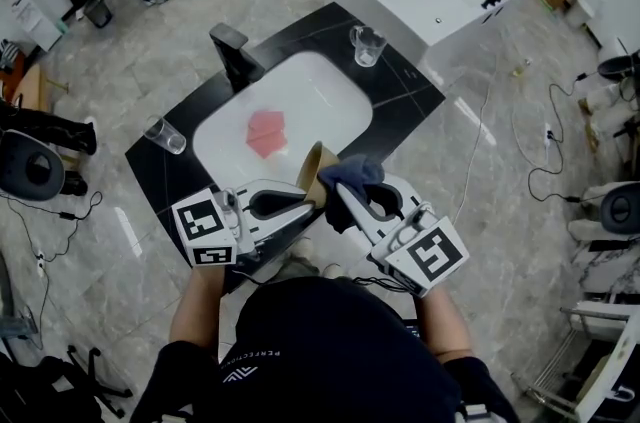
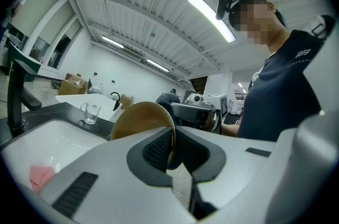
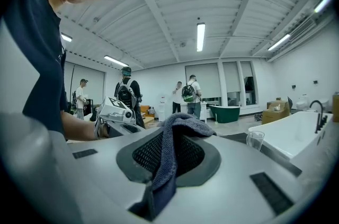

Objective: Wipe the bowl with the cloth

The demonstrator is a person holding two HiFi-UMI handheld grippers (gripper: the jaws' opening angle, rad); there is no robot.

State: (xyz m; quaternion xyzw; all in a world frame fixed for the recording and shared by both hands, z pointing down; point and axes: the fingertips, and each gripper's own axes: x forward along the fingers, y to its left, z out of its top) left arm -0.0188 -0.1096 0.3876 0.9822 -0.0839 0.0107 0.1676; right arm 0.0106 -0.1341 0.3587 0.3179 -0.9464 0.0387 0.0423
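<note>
left gripper point(image 2: 170, 154): clamped on bowl point(image 2: 139, 121) rim, bowl tilted over sink point(image 1: 340, 101) front edge | right gripper point(image 3: 169, 157): pinching cloth point(image 3: 183, 123) beside bowl | step: wipe probably about to begin | next: press cloth inside bowl, sweep round

Head view: your cloth point(image 1: 352, 175) covered part of the bowl point(image 1: 315, 167). Left gripper view: bowl's lower part sat behind your left gripper point(image 2: 170, 154). Pink item point(image 1: 266, 132) in the sink point(image 1: 215, 139) was too small to identify.

I held my left gripper point(image 1: 300, 203) level, clamped on the bowl point(image 1: 318, 169) rim, with my right gripper point(image 1: 346, 197) alongside, pinching the cloth point(image 1: 356, 173).
</note>
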